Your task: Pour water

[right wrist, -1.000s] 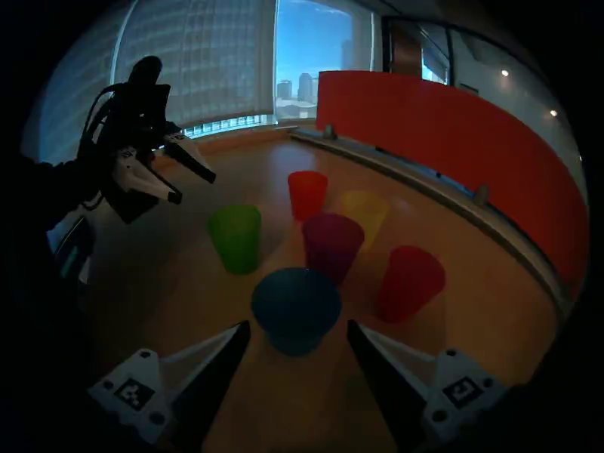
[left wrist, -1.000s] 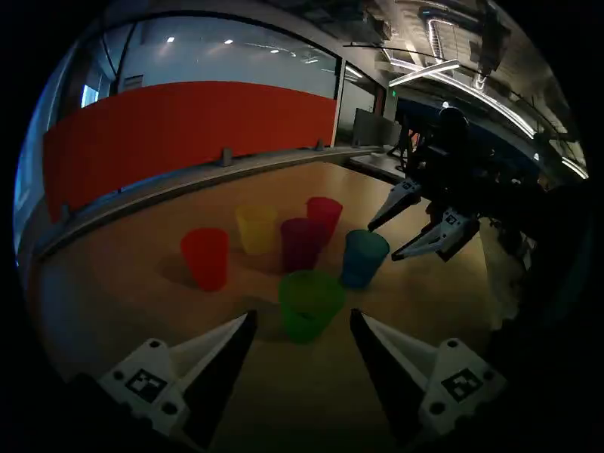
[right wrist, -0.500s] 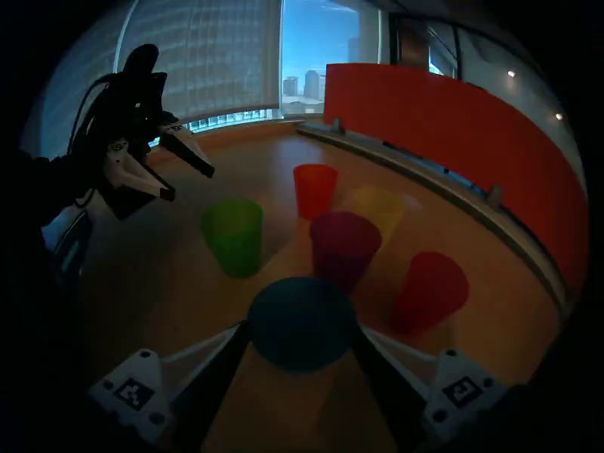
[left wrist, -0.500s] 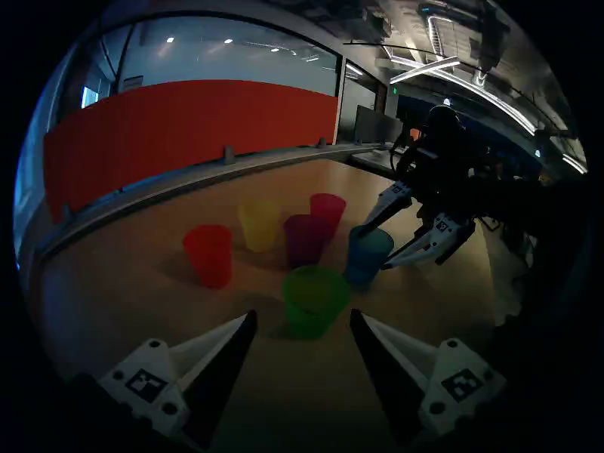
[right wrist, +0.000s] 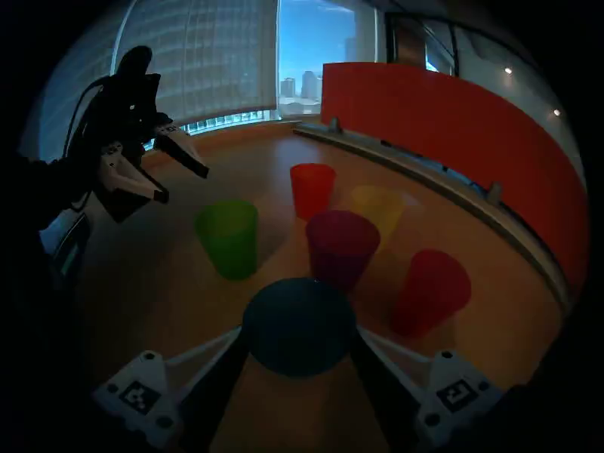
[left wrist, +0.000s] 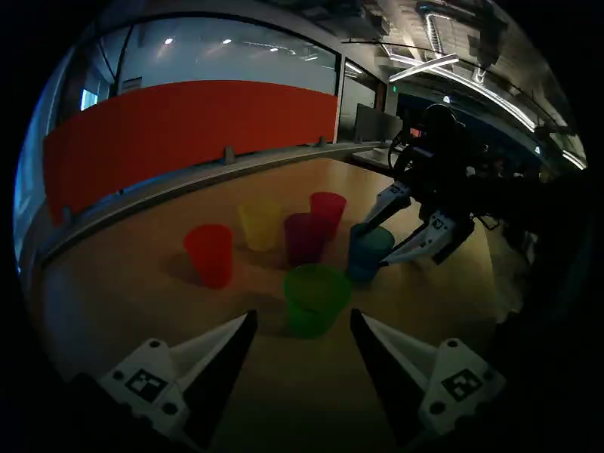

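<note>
Several coloured plastic cups stand upright in a cluster on a wooden table (left wrist: pixel 106 302). The green cup (left wrist: pixel 315 298) is just ahead of my left gripper (left wrist: pixel 302 317), which is open, with the cup beyond its fingertips. The blue cup (right wrist: pixel 298 325) sits between the fingers of my right gripper (right wrist: pixel 298 336); its jaws are wide and hug the cup's sides, and I cannot see them pressing. From the left gripper view the right gripper (left wrist: pixel 375 244) straddles the blue cup (left wrist: pixel 368 251). No water is visible in any cup.
A purple cup (right wrist: pixel 341 245), a yellow cup (right wrist: pixel 375 210), an orange-red cup (right wrist: pixel 311 189) and a red cup (right wrist: pixel 430 291) stand behind the blue one. A red partition (left wrist: pixel 189 128) with a rail runs along the table's far edge. The left gripper (right wrist: pixel 186 187) hovers beyond the green cup (right wrist: pixel 226 235).
My right gripper has moved forward so the blue cup now sits between its fingers, which have drawn in slightly. The left gripper has hardly moved.
</note>
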`<action>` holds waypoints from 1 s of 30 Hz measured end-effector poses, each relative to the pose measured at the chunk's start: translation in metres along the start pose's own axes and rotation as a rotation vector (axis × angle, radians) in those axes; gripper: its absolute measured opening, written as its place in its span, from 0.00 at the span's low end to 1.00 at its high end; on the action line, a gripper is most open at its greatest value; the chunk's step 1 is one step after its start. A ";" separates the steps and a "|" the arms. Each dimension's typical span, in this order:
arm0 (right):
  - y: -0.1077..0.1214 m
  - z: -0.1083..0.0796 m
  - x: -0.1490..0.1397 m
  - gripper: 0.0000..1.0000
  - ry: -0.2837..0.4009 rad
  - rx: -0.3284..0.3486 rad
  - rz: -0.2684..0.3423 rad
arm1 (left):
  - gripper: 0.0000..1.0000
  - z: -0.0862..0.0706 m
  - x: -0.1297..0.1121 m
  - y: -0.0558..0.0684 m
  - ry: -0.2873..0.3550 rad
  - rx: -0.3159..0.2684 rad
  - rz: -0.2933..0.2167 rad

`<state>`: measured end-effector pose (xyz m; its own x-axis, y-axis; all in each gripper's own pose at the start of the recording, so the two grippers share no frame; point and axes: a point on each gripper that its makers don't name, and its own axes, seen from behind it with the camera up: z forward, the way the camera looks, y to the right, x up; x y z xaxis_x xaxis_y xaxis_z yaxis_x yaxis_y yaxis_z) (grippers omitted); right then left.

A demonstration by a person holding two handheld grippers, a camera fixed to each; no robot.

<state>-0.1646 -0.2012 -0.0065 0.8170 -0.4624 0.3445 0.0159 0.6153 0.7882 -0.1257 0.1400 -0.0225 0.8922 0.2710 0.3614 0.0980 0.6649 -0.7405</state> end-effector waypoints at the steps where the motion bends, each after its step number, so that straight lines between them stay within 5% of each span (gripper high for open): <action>1: 0.000 -0.001 0.000 0.91 0.002 0.000 0.002 | 0.91 0.000 0.000 0.000 0.001 0.001 0.000; 9: 0.003 -0.013 0.015 0.91 0.049 -0.005 0.015 | 0.91 0.001 0.003 0.000 0.008 0.005 -0.004; 30: 0.034 -0.087 0.112 0.90 0.292 -0.110 -0.025 | 0.91 0.002 0.016 0.008 0.033 -0.004 0.006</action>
<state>-0.0225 -0.1760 0.0142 0.9462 -0.2853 0.1525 0.0872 0.6790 0.7289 -0.1119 0.1514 -0.0213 0.9067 0.2519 0.3383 0.0943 0.6606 -0.7448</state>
